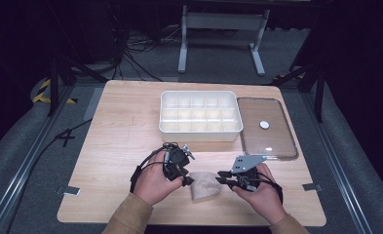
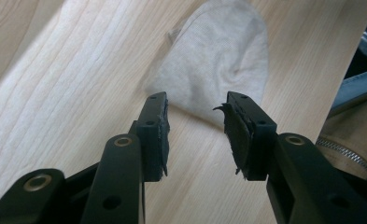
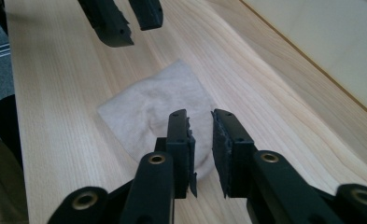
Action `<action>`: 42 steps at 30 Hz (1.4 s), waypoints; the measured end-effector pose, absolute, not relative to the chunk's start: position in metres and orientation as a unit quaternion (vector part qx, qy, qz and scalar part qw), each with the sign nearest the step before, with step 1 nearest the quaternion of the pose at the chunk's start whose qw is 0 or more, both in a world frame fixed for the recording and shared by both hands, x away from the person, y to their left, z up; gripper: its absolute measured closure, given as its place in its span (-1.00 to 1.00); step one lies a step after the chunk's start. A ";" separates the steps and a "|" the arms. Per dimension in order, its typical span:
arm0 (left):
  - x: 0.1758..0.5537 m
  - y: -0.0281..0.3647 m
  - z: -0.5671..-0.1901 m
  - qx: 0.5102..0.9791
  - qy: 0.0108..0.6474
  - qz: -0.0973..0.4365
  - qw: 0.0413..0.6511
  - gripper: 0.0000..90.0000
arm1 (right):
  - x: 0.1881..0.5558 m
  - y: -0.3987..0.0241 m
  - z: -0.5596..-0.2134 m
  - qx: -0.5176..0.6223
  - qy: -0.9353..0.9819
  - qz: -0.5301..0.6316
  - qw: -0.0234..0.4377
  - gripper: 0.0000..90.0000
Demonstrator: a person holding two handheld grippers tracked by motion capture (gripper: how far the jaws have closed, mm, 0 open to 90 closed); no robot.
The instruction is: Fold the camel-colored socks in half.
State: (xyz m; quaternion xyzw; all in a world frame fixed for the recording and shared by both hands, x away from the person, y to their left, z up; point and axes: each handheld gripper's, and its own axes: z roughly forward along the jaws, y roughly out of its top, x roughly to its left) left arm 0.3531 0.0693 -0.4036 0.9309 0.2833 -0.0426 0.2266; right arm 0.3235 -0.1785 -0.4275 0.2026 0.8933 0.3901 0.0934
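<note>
While both hands are working at the near edge, the scene is reading as follows:

Table [image 1: 121, 136]: light wood top, carrying everything below.
Tray [image 1: 200, 127]: white, divided into small compartments, sitting at the far centre.
Lid [image 1: 267, 127]: clear, lying flat just right of the tray, a small white disc on it.
Cloth [image 1: 204, 185]: small beige piece, lying flat on the table near the front edge, between the two grippers; in the left gripper view [image 2: 218, 60] it is tapering to a rounded end.
Left hand [image 1: 152, 183]: holding its tool just left of the cloth.
Right hand [image 1: 259, 192]: holding its tool just right of the cloth.
Left gripper [image 2: 196, 108]: jaws standing released with a wide gap, tips sitting at the cloth's near edge, nothing between them.
Right gripper [image 3: 200, 116]: jaws parted by a narrow gap, hanging over the cloth's edge; whether the tips are touching the cloth cannot be told.
</note>
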 end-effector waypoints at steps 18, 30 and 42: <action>0.360 0.074 -0.425 0.936 0.304 -0.042 0.173 0.32 | 0.332 -0.151 -0.464 0.198 0.902 0.375 0.076 0.85; 0.359 0.068 -0.435 0.940 0.293 -0.036 0.168 0.28 | 0.336 -0.161 -0.468 0.209 0.899 0.380 0.064 0.85; 0.356 0.058 -0.439 0.947 0.270 -0.034 0.171 0.23 | 0.337 -0.166 -0.469 0.217 0.895 0.383 0.068 0.85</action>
